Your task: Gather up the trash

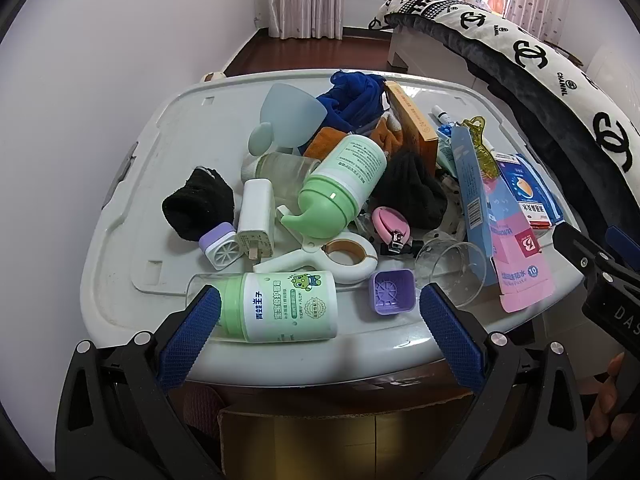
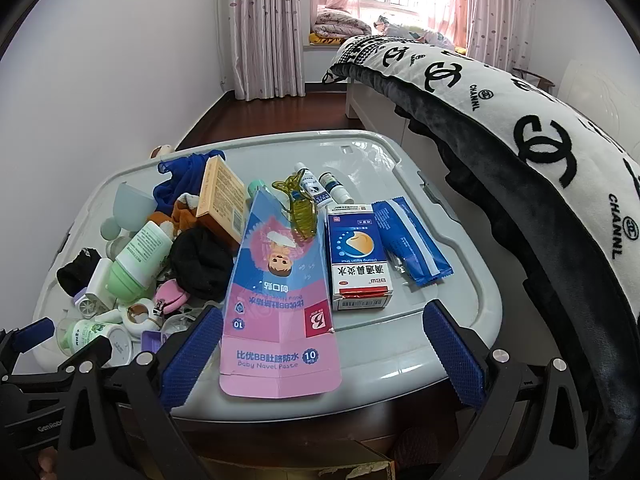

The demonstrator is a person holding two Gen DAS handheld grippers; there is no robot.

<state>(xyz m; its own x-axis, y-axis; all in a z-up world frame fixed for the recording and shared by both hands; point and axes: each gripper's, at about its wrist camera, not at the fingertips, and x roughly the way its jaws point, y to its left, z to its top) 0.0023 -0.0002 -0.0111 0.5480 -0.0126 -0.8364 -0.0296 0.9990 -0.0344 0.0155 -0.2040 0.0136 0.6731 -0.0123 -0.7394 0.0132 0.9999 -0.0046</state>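
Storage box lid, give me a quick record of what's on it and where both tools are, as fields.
surface: grey storage box lid, cluttered
nearest left tool: green and white bottle lying on its side, purple cap beside it
nearest right tool: pink and blue paper package, flat, its near end over the lid's edge
beside package: white and blue medicine box, blue wrapper
on package's far end: yellow hair clip
left tool: open, holding nothing
right tool: open, holding nothing
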